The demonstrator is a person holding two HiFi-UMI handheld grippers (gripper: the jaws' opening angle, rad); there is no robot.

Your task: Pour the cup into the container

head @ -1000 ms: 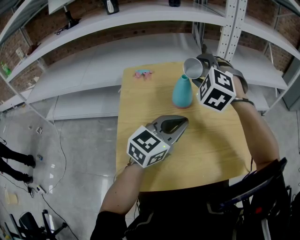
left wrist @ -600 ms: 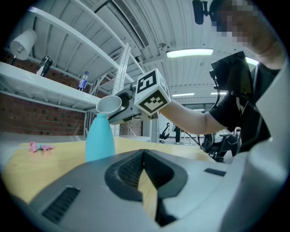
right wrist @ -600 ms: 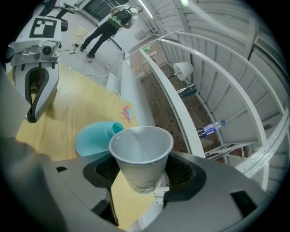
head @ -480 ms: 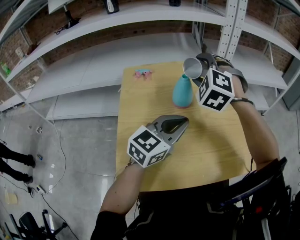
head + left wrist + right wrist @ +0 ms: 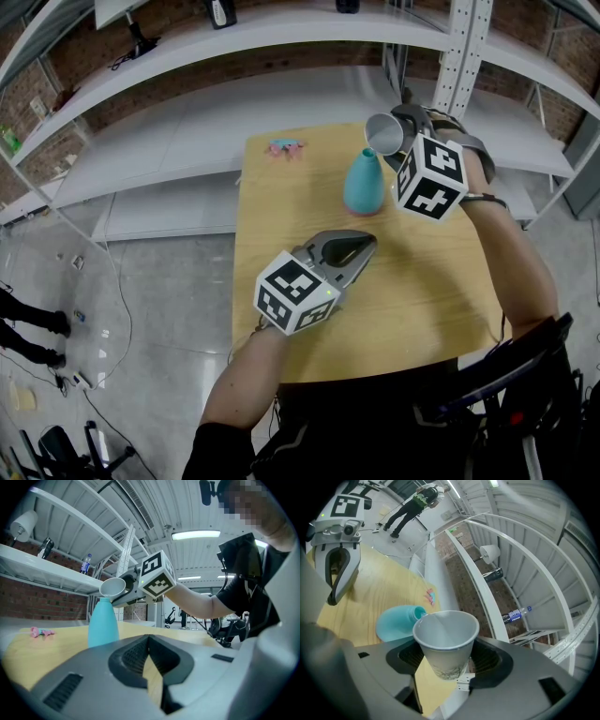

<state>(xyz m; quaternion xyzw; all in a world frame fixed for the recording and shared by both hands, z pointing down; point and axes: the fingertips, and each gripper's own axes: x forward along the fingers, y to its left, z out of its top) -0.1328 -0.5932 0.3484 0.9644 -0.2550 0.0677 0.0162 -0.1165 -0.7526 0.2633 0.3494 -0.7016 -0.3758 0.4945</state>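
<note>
A white paper cup (image 5: 445, 641) sits between the jaws of my right gripper (image 5: 446, 665), which is shut on it. The cup (image 5: 382, 134) is tipped on its side, its rim just above and right of the narrow mouth of a teal vase-shaped container (image 5: 363, 184) that stands upright on the wooden table (image 5: 281, 216). In the left gripper view the cup (image 5: 112, 586) hangs over the container (image 5: 103, 623). My left gripper (image 5: 345, 251) hovers over the table nearer me, jaws shut with nothing in them.
A small pink and blue object (image 5: 286, 147) lies at the table's far left corner. White metal shelving (image 5: 234, 47) stands behind the table, with a bottle (image 5: 515, 616) on a shelf. The table's left edge drops to grey floor.
The right gripper with the cup has shifted very slightly toward the container's mouth. The left gripper has not moved.
</note>
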